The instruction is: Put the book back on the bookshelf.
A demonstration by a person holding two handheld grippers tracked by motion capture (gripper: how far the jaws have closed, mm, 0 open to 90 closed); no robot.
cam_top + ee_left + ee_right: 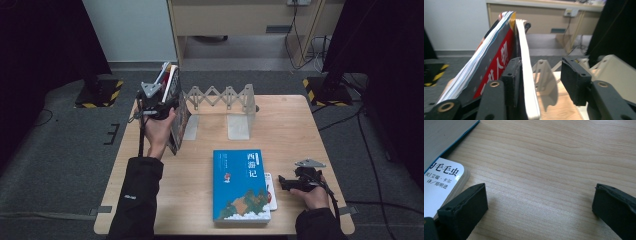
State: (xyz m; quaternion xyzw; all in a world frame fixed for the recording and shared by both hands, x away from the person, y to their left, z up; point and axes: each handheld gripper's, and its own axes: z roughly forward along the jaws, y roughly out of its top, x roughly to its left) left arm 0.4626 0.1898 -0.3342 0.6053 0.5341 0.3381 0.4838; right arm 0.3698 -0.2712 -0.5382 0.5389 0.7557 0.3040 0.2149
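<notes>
Grey carpeted floor, pale wall and a wooden cabinet behind; at centre a light wood bench (pixel 290 125).

Item 1: expanding book rack (pixel 220 97), grey, zigzag lattice with upright end plates, standing at the far side of the bench.

Item 2: leaning books (pixel 175 107), several volumes, upright but tilted, at the rack's left end. Likely stiff in the covers, loose as a group, apt to fan or topple if pushed at the top; best held by the fore edge of one volume, low down, or steadied flat against the outer cover.

Item 3: blue book (pixel 241 185), lying flat at the near middle of the bench, with a small white book (pixel 270 192) beneath it, peeking out on its right. The blue one looks heavy and smooth-covered; take it by an overhanging edge.

Item 4: left gripper (pixel 165 107), raised at the leaning books. Fingers (pixel 511 75) part open; one lies against a white-edged volume, the other stands clear, nothing clamped.

Item 5: right gripper (pixel 287 182), resting low on the bench just right of the white book. Fingers (pixel 465 212) wide open, holding nothing.

View notes: left gripper view gives the red-lettered cover (pixel 496 65) and ragged page edges, unreadable from above. Right gripper view shows the white book's rounded corner (pixel 461 173) and printed title; the high view alone gives the whole layout.
</notes>
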